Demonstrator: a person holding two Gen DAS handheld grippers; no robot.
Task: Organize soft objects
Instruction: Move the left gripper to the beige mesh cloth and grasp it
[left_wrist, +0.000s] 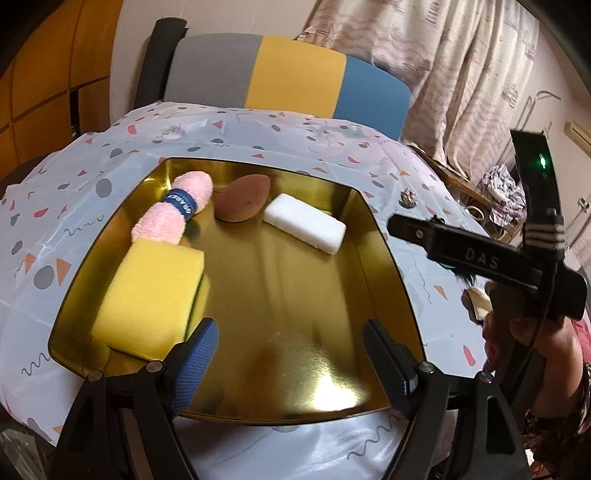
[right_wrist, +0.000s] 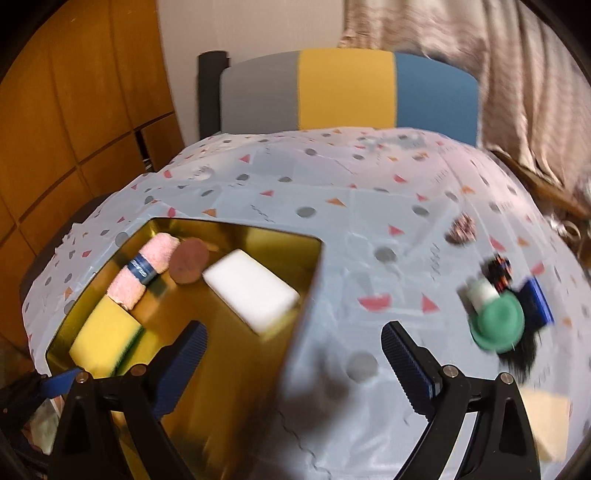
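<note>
Four soft items in gold tray (left_wrist: 384, 236), L to R: yellow sponge (left_wrist: 147, 295), pink rolled towel (left_wrist: 173, 210), brown puff (left_wrist: 242, 201), white sponge (left_wrist: 306, 223). Left hand-held gripper (left_wrist: 290, 354) and right hand-held gripper (right_wrist: 295, 362) both released, holding nothing.

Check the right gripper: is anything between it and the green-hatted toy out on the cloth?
Nothing visible. The right gripper hangs open over the tray's right wall and bare tablecloth; the green-hatted toy lies further right, with only cloth between. A small brown lump sits further back, off that line.
</note>
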